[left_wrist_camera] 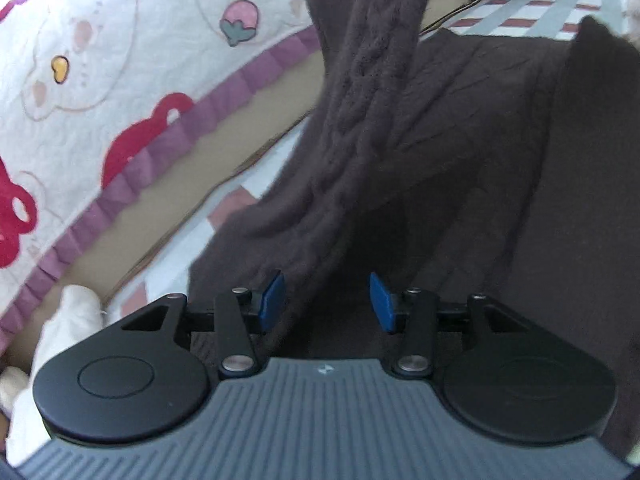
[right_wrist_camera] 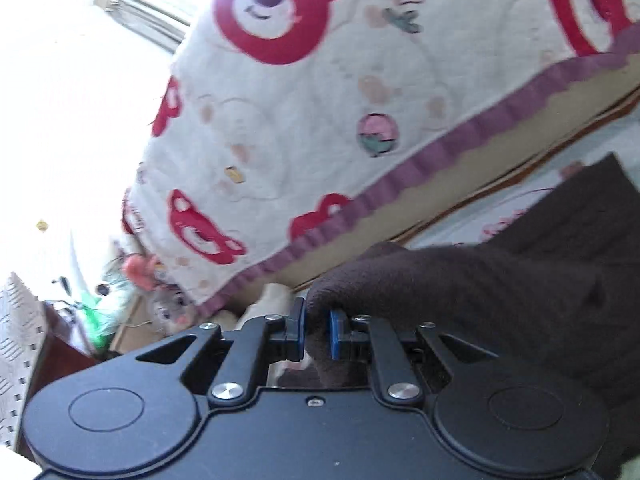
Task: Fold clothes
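1. Task item: dark brown cable-knit sweater point(left_wrist_camera: 460, 128). In the left wrist view it fills the centre and right of the frame, spread over a checked pink, white and blue bedsheet point(left_wrist_camera: 540, 4). A long cabled strip, probably a sleeve, runs from top centre down toward the jaws.
2. Left gripper point(left_wrist_camera: 327, 302): jaws wide apart, blue pads clear on both sides. Knit lies between and below them, but they are not clamped on it. No hold.
3. Right gripper point(right_wrist_camera: 318, 334): jaws nearly together, pinching a bunched fold of the same sweater point(right_wrist_camera: 500, 288). Cloth trails from the pads to the right edge of the frame, lifted off the bed there.
4. Background: white quilt with red bear prints and purple trim point(right_wrist_camera: 320, 120), upper half of both views. Plush toys at lower left of the right wrist view, too blurred to identify.
5. Handling, my read: soft, limp, thick knit. It will sag and stretch under its own weight. Not slippery, and the pads should bite well. Not fragile, though loose stitches could snag.
6. Grip points, my read: hem, cuff or shoulder seam, where the knit is doubled. A single-layer pinch mid-panel will just pull a peak.
7. Fold stage: unclear. One part is lifted, the rest lies roughly flat.
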